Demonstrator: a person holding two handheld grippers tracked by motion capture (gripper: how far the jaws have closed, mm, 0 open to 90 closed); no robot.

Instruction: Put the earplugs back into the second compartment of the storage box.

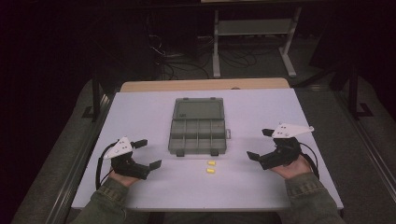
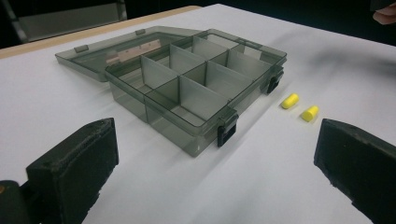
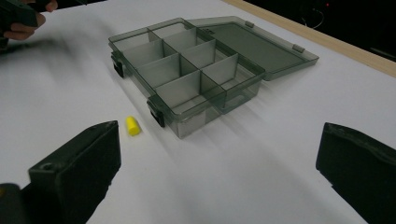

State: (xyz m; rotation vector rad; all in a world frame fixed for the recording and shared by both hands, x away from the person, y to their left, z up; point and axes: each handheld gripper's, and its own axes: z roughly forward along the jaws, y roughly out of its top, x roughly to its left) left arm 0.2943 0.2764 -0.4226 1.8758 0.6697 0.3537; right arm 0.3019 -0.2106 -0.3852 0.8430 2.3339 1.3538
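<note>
Nearest the viewer, the left claw (image 1: 148, 154) and the right claw (image 1: 260, 144) rest low at either side of a white bench (image 1: 140, 116), each held in a hand; both stand with jaws wide apart and grip nothing. Between them, on the bare bench just in front of the organiser box, lie two yellow earplugs: the nearer earplug (image 1: 210, 171) and the farther earplug (image 1: 211, 163), close together but not touching. Each is a short, bright yellow cylinder with a rounded end, lying on its side (the left gripper view shows both clearly, at (image 2: 309, 113) and (image 2: 290, 101)). Beyond them stands the organiser box (image 1: 198, 137), of smoky grey translucent plastic, divided by thin partitions into two rows of four compartments. Two dark latches hang from its front wall. Its lid (image 1: 198, 110) is folded fully back and lies flat on the bench behind the tray, joined by hinges along the rear edge. At the far edge of the bench runs a wooden strip (image 1: 205, 85). Past that, a dark floor with cables (image 1: 187, 65) and a pale frame (image 1: 254, 28).
</note>
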